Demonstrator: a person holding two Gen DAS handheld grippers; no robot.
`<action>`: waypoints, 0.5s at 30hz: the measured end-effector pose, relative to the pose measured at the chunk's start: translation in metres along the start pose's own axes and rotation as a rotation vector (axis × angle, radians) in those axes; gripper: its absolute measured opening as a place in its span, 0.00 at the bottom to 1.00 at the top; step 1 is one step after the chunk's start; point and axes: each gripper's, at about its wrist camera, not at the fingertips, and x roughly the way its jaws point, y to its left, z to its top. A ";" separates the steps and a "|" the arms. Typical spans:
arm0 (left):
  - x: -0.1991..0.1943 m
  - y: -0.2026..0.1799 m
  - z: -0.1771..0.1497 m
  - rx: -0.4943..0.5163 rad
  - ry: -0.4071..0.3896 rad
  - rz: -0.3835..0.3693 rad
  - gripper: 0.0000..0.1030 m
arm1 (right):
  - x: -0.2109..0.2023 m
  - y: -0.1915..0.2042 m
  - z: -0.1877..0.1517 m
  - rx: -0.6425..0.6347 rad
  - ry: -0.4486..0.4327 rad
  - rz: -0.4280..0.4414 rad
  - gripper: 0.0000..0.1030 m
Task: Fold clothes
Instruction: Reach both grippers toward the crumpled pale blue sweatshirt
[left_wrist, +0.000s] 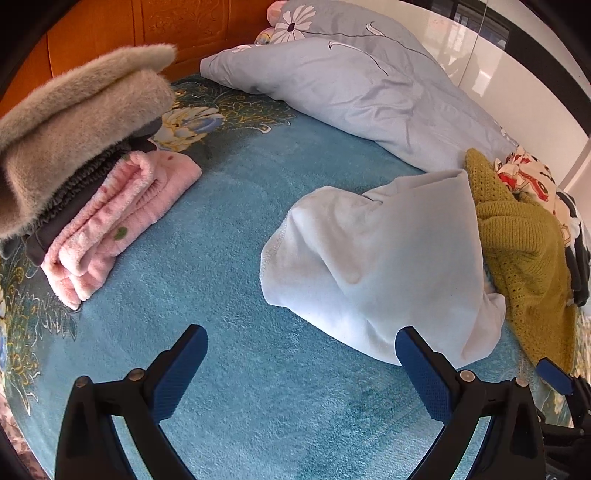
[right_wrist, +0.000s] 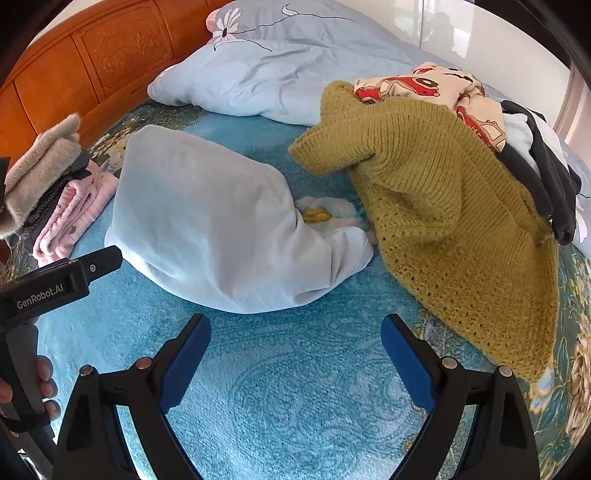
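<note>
Left wrist view: the left gripper (left_wrist: 301, 354) hovers with jaws spread and empty over the teal blanket (left_wrist: 229, 258); the rumpled pale blue garment (left_wrist: 373, 258) lies ahead to its right, at the right fingertip, folded stack (left_wrist: 92, 206) far left. Right wrist view: the right gripper (right_wrist: 295, 345), likewise spread and empty, faces that garment ahead-left, its long axis running left-far to right-near, mustard knit (right_wrist: 443, 206) to the right; the left tool's body reads "GenRobot.AI".

Pale blue fleece garment (right_wrist: 207, 225): crumpled, unfolded, mid-bed. Mustard knitted sweater (right_wrist: 454, 229): spread loosely just beside. Folded pink fleece (left_wrist: 122, 218): stacked, left.
</note>
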 end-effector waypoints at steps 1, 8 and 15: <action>0.001 0.000 0.000 0.004 0.002 -0.004 1.00 | 0.000 0.000 0.000 0.001 -0.001 0.002 0.91; 0.007 -0.002 -0.001 0.030 0.020 -0.030 1.00 | 0.003 0.004 0.001 -0.011 0.001 0.009 0.91; 0.014 -0.016 0.009 0.127 0.061 0.010 0.99 | 0.000 -0.006 -0.005 -0.031 0.002 0.014 0.91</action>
